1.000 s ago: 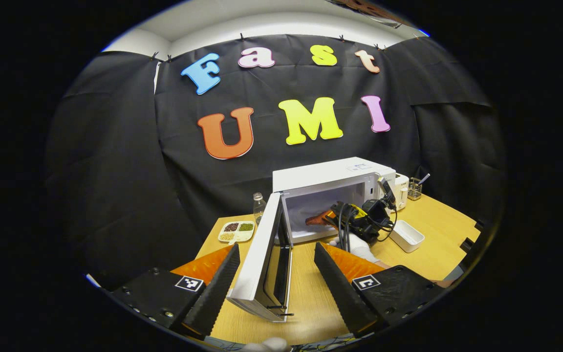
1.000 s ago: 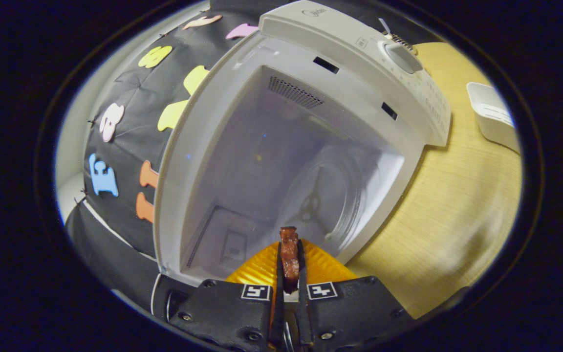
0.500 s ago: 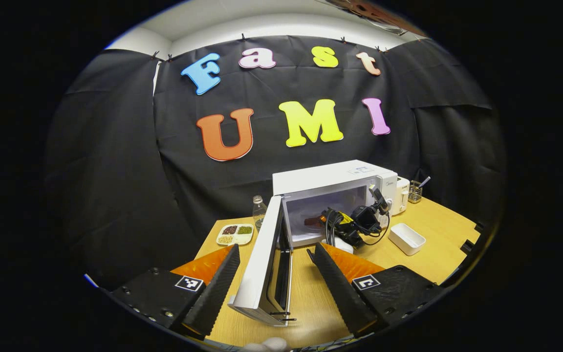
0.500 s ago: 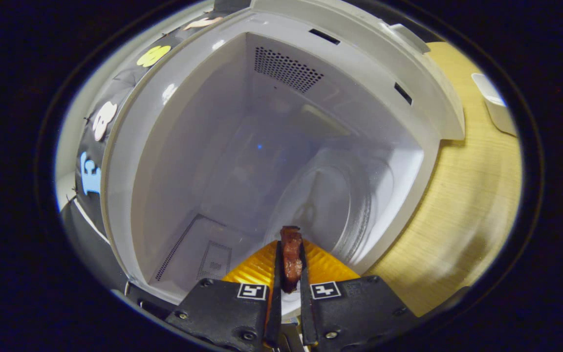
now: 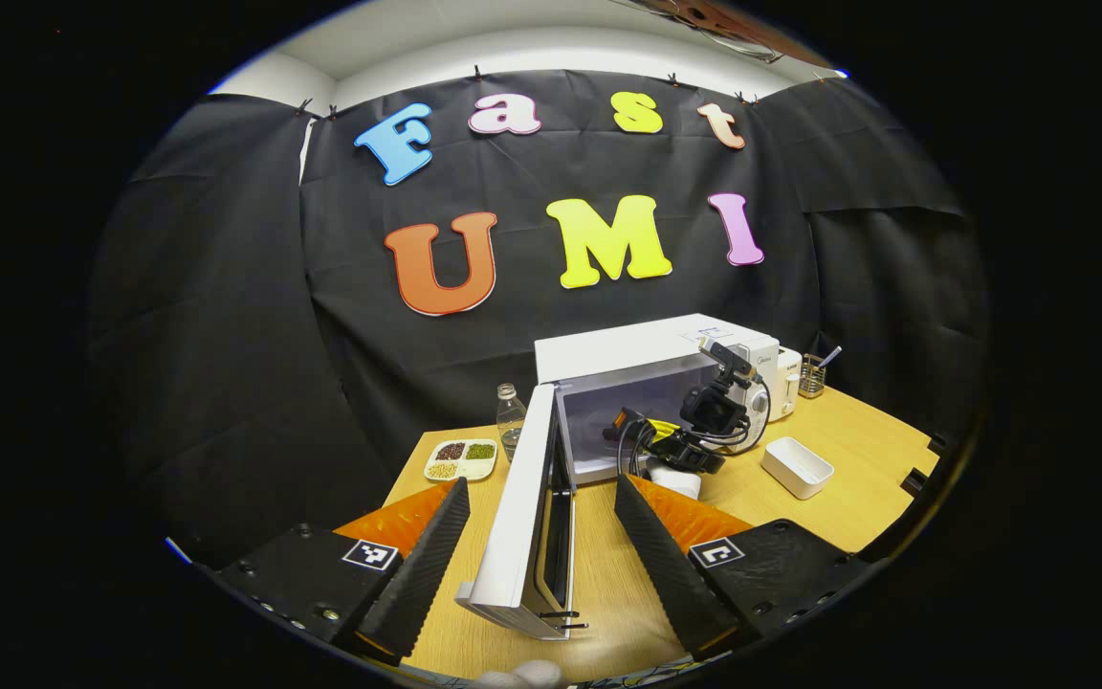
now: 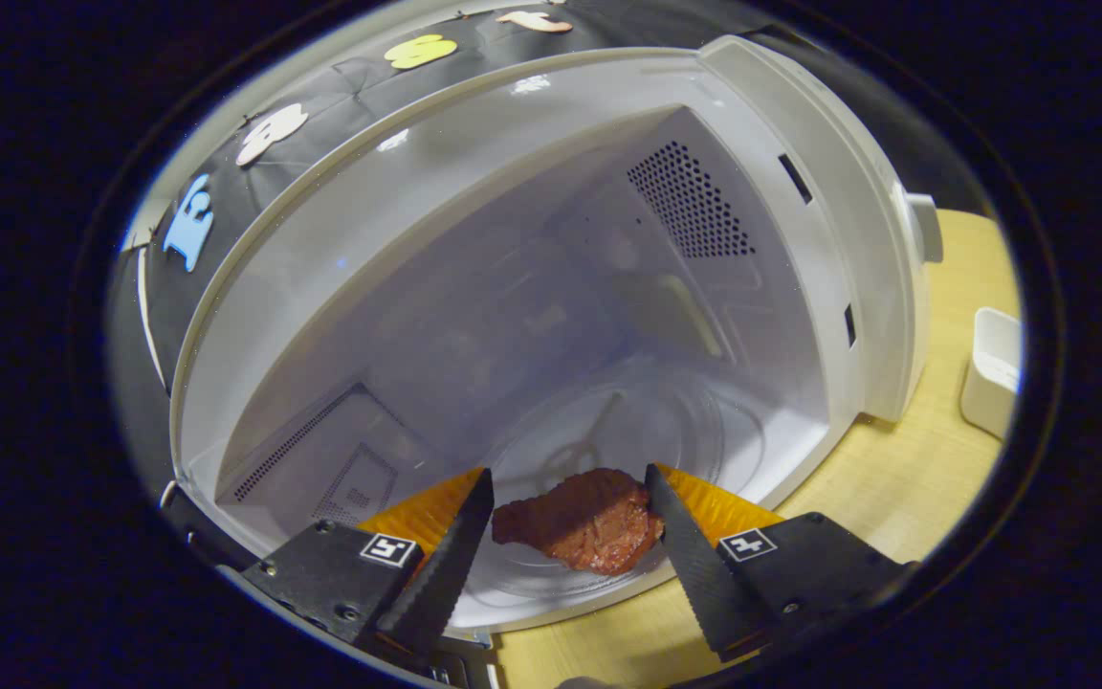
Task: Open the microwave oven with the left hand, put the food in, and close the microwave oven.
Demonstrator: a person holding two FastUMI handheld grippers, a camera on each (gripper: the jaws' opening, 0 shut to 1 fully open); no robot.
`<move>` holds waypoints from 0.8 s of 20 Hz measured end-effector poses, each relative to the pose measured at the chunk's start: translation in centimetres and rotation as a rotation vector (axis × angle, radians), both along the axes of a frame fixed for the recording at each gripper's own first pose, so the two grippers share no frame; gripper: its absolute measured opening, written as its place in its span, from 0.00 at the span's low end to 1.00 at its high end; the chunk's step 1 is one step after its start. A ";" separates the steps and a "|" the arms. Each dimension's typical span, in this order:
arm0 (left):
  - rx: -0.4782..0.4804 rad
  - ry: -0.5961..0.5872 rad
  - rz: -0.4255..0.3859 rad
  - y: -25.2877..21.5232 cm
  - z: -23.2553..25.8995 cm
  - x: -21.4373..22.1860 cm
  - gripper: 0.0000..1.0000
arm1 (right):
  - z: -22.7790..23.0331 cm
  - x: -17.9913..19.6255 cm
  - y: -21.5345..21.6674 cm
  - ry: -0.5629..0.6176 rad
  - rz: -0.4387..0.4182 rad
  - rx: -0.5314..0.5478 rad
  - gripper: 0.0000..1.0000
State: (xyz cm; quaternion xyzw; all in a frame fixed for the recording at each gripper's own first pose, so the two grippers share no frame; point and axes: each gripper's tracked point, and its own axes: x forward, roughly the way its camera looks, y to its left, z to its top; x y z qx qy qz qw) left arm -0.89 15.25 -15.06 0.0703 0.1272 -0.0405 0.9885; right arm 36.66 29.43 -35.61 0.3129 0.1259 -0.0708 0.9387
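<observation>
While both claws stand spread, the meat [image 6: 582, 520] lies in the microwave [image 6: 532, 287] on the wooden table [image 5: 848, 450].

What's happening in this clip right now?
A person is loading a white microwave oven on a wooden table. Its door stands wide open. The right gripper, jaws spread, is at the cavity mouth, and the reddish-brown piece of meat lies on the glass turntable between the jaws. The left gripper, also open, flanks the door's edge. Closing the door remains.
</observation>
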 end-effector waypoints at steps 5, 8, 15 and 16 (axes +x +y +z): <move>-0.002 -0.025 0.006 0.1 0.8 0.2 0.95 | 0.7 -2.2 -1.2 -0.001 0.019 -0.076 0.89; 0.007 -0.047 0.022 1.1 1.5 0.3 0.95 | 2.2 -4.4 -2.2 0.007 0.044 -0.109 0.89; 0.022 -0.099 0.155 7.5 2.5 -1.0 0.95 | 8.0 -14.0 -6.3 0.037 0.164 -0.301 0.89; 0.015 -0.097 0.176 8.5 2.1 -1.3 0.94 | 9.1 -15.3 -7.2 0.029 0.172 -0.351 1.00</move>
